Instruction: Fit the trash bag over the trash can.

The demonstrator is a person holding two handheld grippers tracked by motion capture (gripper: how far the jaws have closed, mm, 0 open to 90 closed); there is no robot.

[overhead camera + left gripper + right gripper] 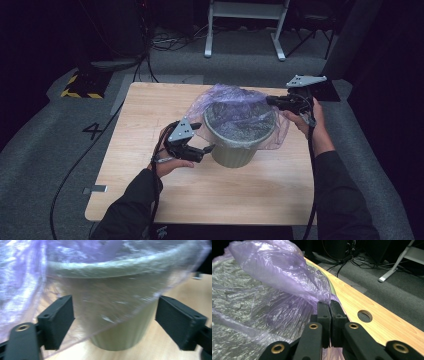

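the purple plastic bag (235,107) drapes over the grey-green bin (239,145), which stands right of centre in the high view on the wooden tabletop (150,120). the bag's film hangs down the bin's side in the left gripper view. the right hand-held gripper (270,100), at the upper right of the bin, has its jaws pressed together on a pinch of the bag's edge. the left hand-held gripper (207,147), at the bin's lower left, has its jaws spread wide, gripping nothing, with the bin and bag just ahead of them.
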